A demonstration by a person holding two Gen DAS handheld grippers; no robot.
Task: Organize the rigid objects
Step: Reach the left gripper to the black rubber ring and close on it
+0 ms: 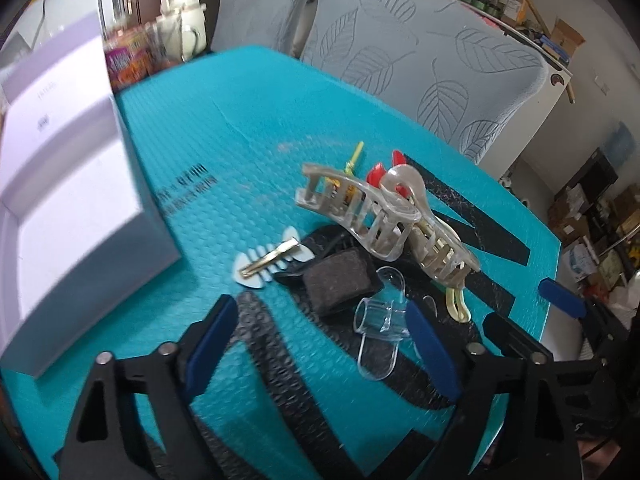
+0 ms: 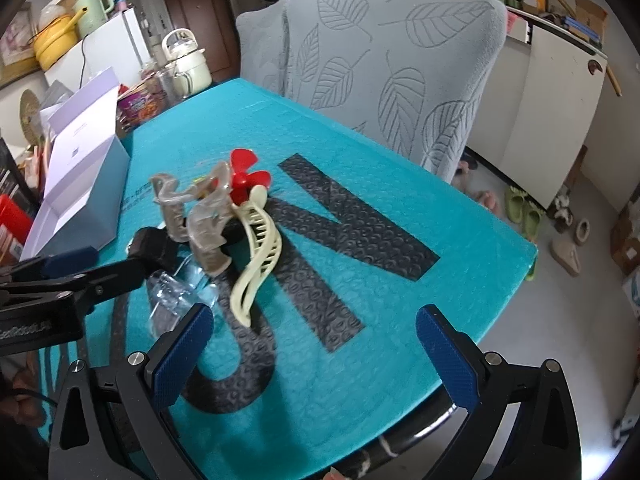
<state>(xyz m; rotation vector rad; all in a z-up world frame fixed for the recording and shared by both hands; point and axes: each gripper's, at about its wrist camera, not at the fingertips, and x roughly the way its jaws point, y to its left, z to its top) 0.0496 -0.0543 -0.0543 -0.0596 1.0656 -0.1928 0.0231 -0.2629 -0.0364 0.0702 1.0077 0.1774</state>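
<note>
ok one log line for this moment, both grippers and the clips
left gripper: open, over clear clip | right gripper: open, empty | clips piled on teal mat | box: open, no clips seen inside

One large black letter N (image 2: 352, 248) is legible on the teal mat (image 2: 400, 184); small black print on the mat (image 1: 188, 192) and the white box (image 1: 60, 184) is too blurred to read.

Left gripper (image 1: 324, 344) and right gripper (image 2: 314, 354) both gape, angled downward.
</note>
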